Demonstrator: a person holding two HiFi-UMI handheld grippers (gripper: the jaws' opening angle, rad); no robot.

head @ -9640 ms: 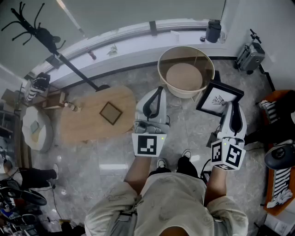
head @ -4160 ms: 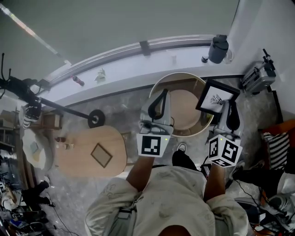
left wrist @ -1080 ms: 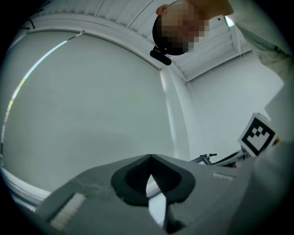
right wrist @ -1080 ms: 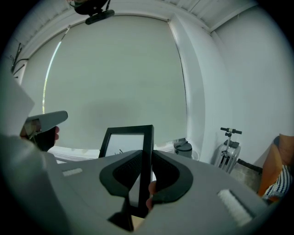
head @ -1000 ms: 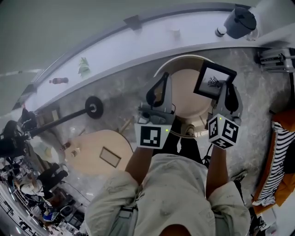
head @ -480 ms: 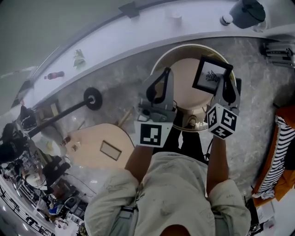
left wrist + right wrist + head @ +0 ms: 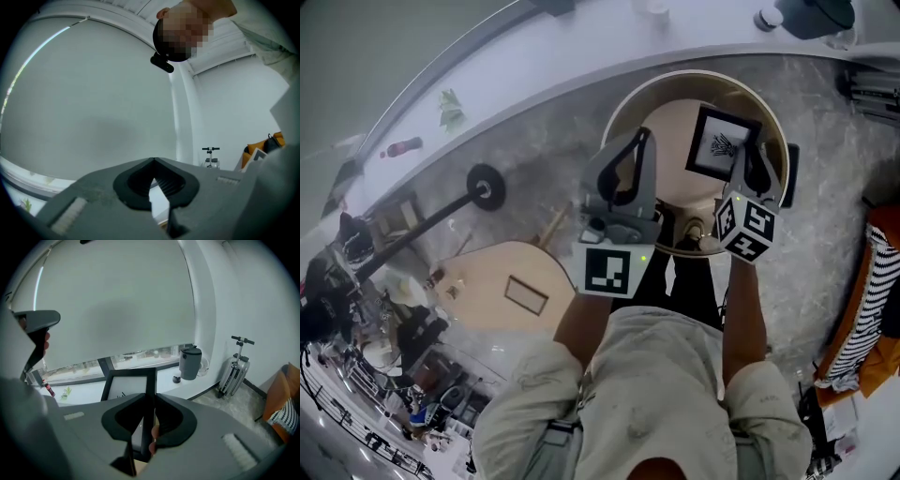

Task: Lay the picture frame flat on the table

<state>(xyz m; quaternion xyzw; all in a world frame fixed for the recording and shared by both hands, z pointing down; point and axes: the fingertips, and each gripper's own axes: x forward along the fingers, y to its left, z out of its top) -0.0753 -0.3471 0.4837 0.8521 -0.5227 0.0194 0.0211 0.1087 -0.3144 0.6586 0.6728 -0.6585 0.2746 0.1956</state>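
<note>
The left claw (image 7: pixel 637 145) hangs closed and empty by the left rim of the round bench (image 7: pixel 675 77), so it lends no support. Right of it, the picture frame (image 7: pixel 722 142) stands tilted above the benchtop, pinched along one edge only by the right claw (image 7: pixel 746 159). With so narrow a hold it may swing or slip. A corner may catch the raised rim, and a hasty release could drop it hard on its face.

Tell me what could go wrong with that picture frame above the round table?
The right hand-held gripper pinches the picture frame by only one edge, so it might twist or slip out and land hard. The round table has a raised rim, and a corner of the frame could catch on it.
</note>
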